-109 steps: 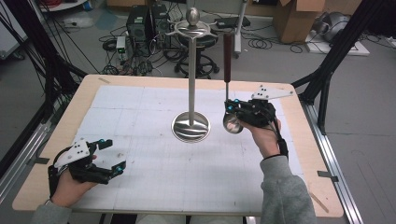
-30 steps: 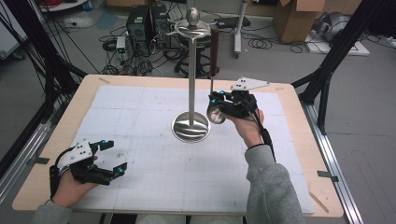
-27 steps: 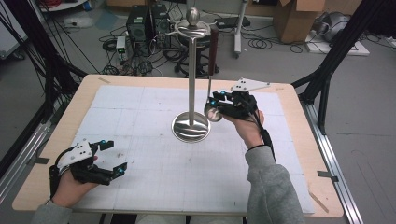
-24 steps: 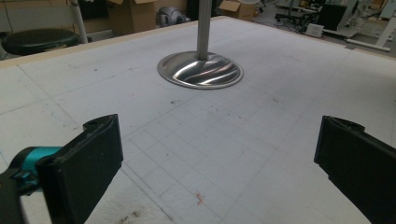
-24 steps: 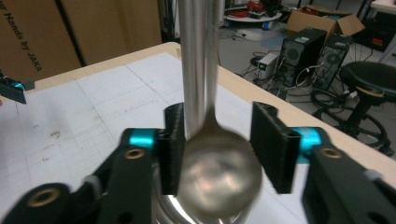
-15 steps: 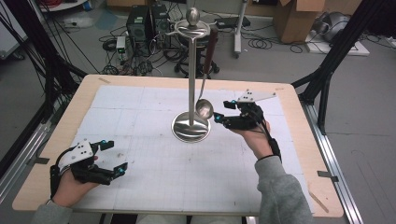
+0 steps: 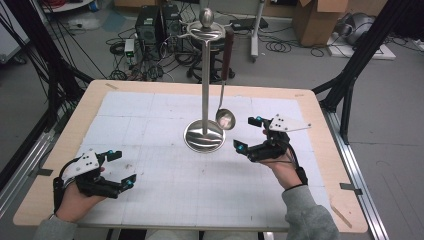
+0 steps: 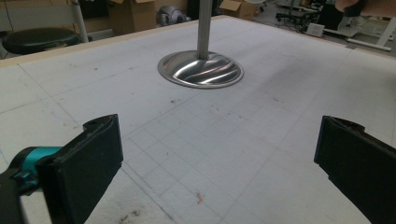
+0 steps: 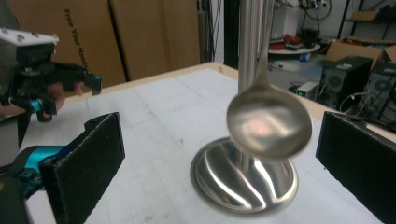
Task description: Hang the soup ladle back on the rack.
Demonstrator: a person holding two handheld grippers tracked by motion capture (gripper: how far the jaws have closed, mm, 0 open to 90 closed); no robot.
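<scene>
The ladle (image 7: pixel 225 119) hung free from the stand (image 7: pixel 205 95) hook, bowl beside the pole. The right gripper (image 7: pixel 248 134), fingers just opened wide and empty, sat nearby; the left gripper (image 7: pixel 121 168) rested spread on the worktop (image 7: pixel 150 115).
</scene>
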